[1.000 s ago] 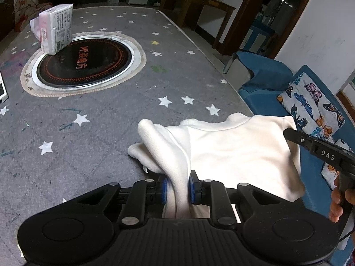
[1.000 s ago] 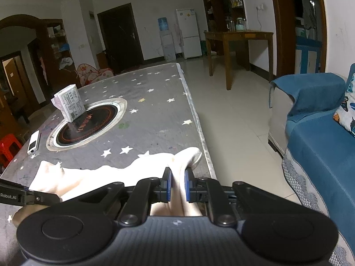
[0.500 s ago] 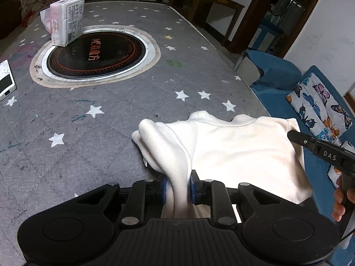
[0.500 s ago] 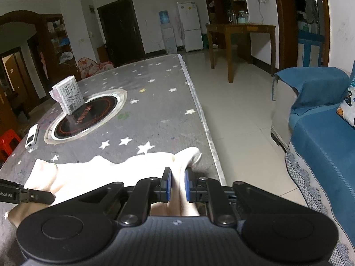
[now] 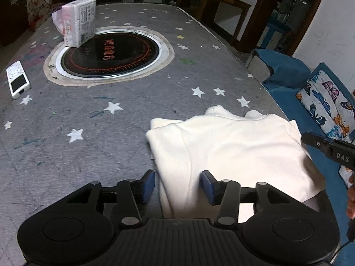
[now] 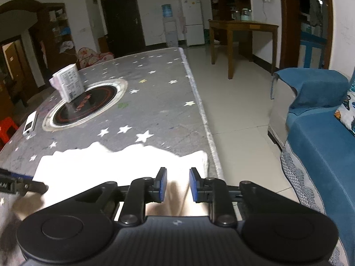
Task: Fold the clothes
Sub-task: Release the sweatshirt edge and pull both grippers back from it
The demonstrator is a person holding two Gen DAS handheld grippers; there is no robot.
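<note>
A white garment point(image 5: 230, 146) lies folded flat on the grey star-patterned table cover point(image 5: 88, 115), near the table's right edge. My left gripper point(image 5: 178, 182) hangs over its near left part; its jaws are opening, the blue pads stand clear of the cloth between them. In the right wrist view the same garment point(image 6: 111, 161) spreads under my right gripper point(image 6: 176, 182), whose jaws are also opening with cloth between them and no pad pressing. The right gripper's finger point(image 5: 328, 149) shows at the left view's right edge.
A round black cooktop point(image 5: 109, 54) sits in the table's middle, with a white tissue pack point(image 5: 76, 21) on its far rim and a white remote point(image 5: 17, 82) to the left. A blue sofa point(image 6: 321, 150) with a butterfly cushion point(image 5: 328, 108) stands right of the table.
Both grippers let go of the white garment: their jaws went from pinching raised folds to standing apart. The lifted cloth dropped and now lies flat on the table.
</note>
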